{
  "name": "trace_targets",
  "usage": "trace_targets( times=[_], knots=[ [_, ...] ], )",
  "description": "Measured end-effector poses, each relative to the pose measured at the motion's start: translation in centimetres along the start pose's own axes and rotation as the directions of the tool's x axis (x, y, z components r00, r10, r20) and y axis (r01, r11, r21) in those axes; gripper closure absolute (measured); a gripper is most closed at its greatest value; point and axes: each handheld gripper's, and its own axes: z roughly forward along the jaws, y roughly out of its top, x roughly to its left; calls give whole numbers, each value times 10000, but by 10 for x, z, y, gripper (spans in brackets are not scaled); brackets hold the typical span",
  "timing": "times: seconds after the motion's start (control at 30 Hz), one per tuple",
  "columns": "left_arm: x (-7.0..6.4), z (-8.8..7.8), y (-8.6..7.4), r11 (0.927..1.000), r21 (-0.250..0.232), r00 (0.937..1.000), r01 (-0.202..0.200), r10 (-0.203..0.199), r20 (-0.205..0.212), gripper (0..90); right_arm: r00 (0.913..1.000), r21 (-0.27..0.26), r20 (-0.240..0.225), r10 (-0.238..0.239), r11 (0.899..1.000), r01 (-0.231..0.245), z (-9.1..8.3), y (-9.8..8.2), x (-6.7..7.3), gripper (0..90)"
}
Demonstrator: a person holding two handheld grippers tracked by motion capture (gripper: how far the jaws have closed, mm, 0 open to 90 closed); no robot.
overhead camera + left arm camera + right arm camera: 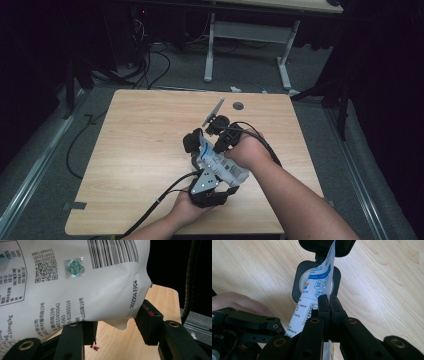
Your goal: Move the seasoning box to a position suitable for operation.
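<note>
A white printed pouch [221, 166] is held in the air between both grippers, slanting over the table. In the left gripper view its barcoded lower end [75, 285] bulges between the two jaws of my left gripper [116, 325], which press on either side of it. My right gripper [329, 306] is shut flat on the pouch's side seam [312, 305]. The pouch's blue-printed top end [322, 272] dips into the round mouth of a black container [295, 287], whose flip lid [312, 245] stands open behind it. In the high view that container [191, 142] sits just left of the pouch.
The light wooden table [140, 150] carries a round cable hole [238, 106] near its far edge. Cables trail from the left gripper off the front edge. A second desk's white legs [209, 55] stand on the floor beyond.
</note>
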Motion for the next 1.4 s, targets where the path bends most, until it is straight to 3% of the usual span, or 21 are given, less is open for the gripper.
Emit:
trace_targets(
  times=[1.4],
  knots=[
    [-1,4,5,9999,-102,10000,60,-61,-64,555,10000,4,78,55,10000,-55,-2,-1,-4,899]
  ],
)
